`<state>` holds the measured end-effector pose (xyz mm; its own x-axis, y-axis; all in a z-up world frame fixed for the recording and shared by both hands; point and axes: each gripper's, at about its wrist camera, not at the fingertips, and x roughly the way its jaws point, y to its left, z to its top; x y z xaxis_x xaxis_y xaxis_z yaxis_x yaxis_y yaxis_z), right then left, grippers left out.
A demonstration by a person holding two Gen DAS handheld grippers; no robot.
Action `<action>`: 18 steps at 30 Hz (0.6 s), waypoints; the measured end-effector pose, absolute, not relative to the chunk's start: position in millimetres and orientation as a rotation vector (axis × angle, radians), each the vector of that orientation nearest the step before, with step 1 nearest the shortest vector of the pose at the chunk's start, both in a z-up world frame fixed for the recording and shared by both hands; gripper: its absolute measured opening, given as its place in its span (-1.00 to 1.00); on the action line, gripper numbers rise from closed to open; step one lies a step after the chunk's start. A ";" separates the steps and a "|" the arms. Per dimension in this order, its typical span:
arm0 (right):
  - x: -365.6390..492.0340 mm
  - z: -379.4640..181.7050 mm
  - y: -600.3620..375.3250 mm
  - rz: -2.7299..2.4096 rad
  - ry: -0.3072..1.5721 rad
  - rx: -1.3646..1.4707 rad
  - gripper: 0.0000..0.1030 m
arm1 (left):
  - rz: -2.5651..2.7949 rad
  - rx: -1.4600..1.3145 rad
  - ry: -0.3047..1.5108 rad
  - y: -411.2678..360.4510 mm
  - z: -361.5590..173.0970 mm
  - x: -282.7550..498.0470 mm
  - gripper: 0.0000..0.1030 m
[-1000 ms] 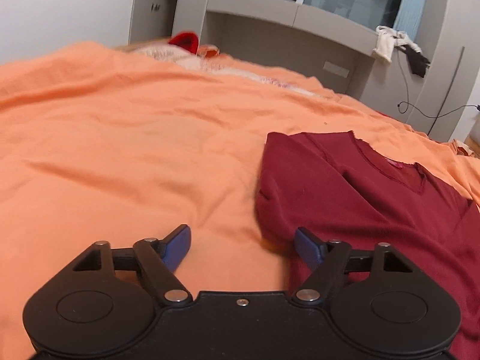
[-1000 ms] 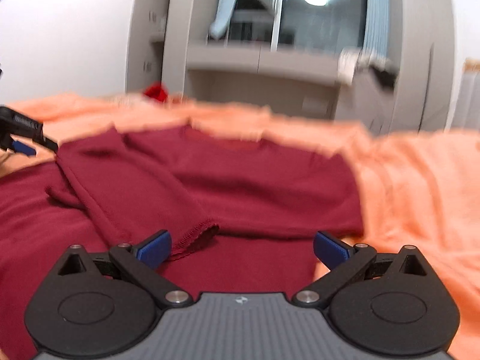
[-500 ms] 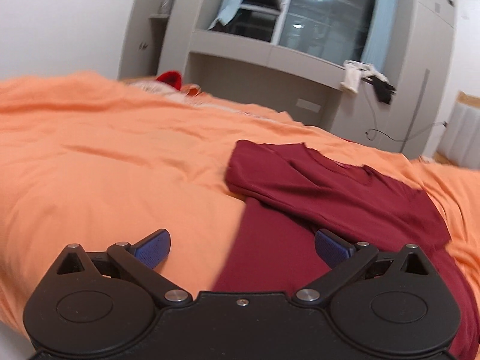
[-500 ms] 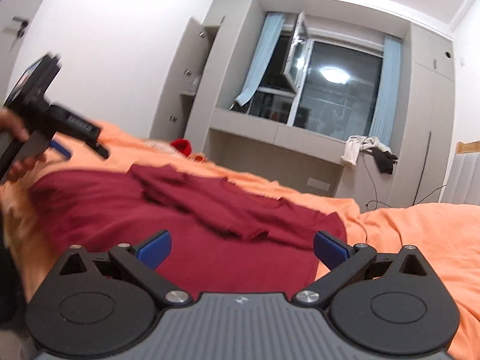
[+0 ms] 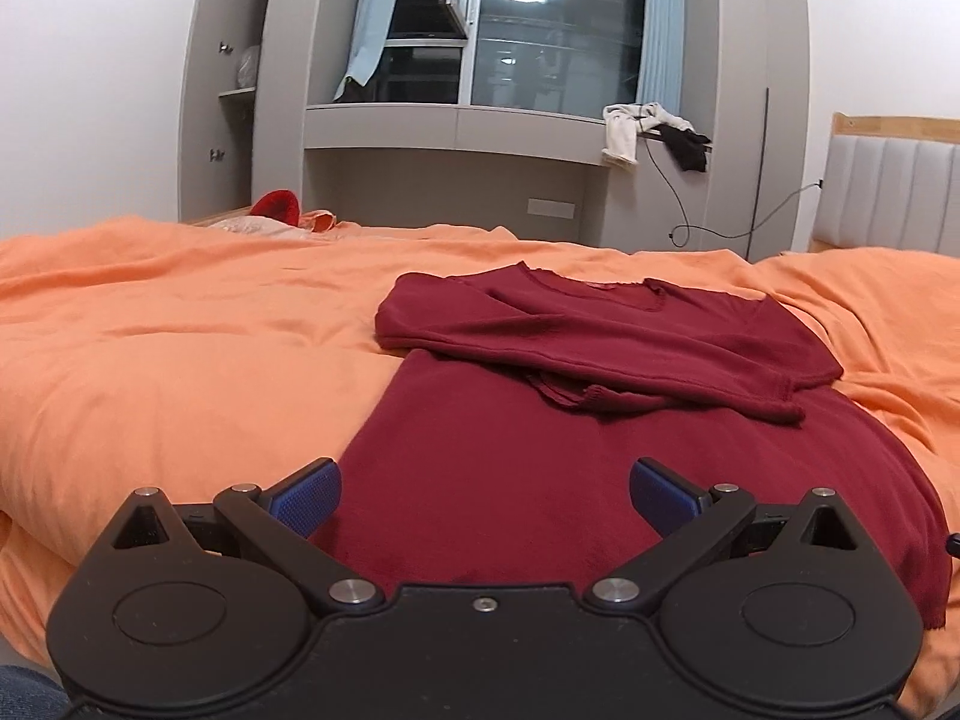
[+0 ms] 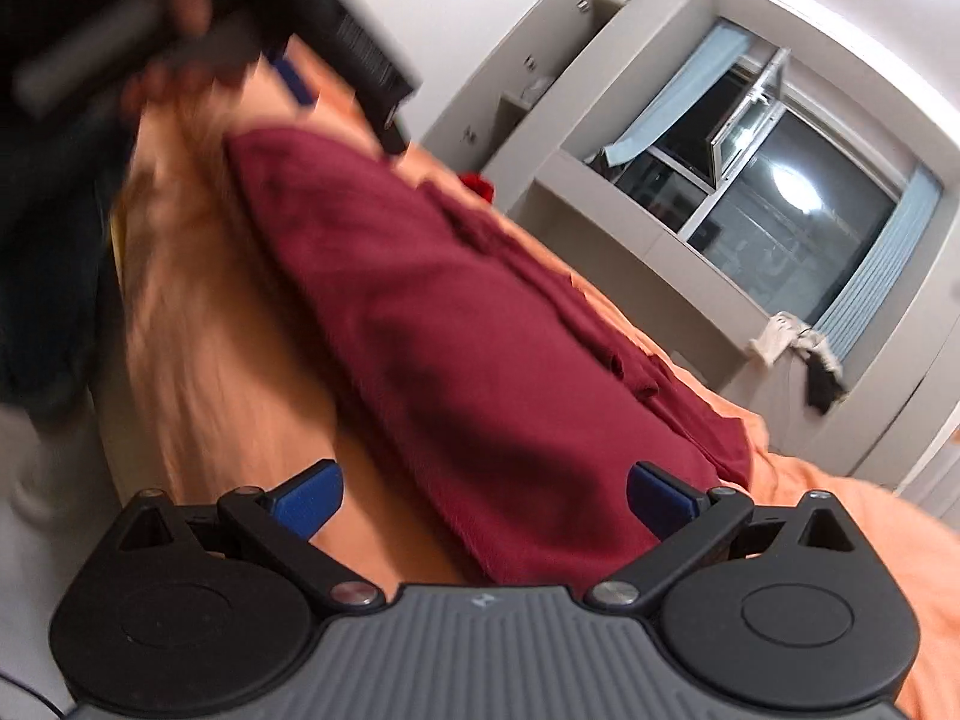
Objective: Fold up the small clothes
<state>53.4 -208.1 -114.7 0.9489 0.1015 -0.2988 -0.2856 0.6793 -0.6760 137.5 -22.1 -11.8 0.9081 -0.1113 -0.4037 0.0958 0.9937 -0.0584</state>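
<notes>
A dark red knit top (image 5: 600, 420) lies flat on the orange bedspread (image 5: 150, 348), both sleeves folded in across its chest. My left gripper (image 5: 485, 495) is open and empty, just above the top's near hem. My right gripper (image 6: 485, 495) is open and empty, tilted, over the top's (image 6: 480, 372) near corner at the bed's edge. The left gripper (image 6: 336, 78) and its hand show blurred at the upper left of the right wrist view.
Grey built-in cabinets and a window (image 5: 528, 42) stand beyond the bed. A red item (image 5: 277, 205) lies at the bed's far side. Clothes (image 5: 654, 132) hang on a ledge. A padded headboard (image 5: 894, 192) is at the right.
Both grippers have pulled back from the sleeves to the top's near hem. The right gripper has tilted and swung toward the bed's edge; its view is blurred.
</notes>
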 end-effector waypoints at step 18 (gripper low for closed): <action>98.5 -150.6 -175.2 -0.001 0.142 -1.039 0.99 | -0.070 -0.017 0.304 -24.9 -6.8 123.0 0.99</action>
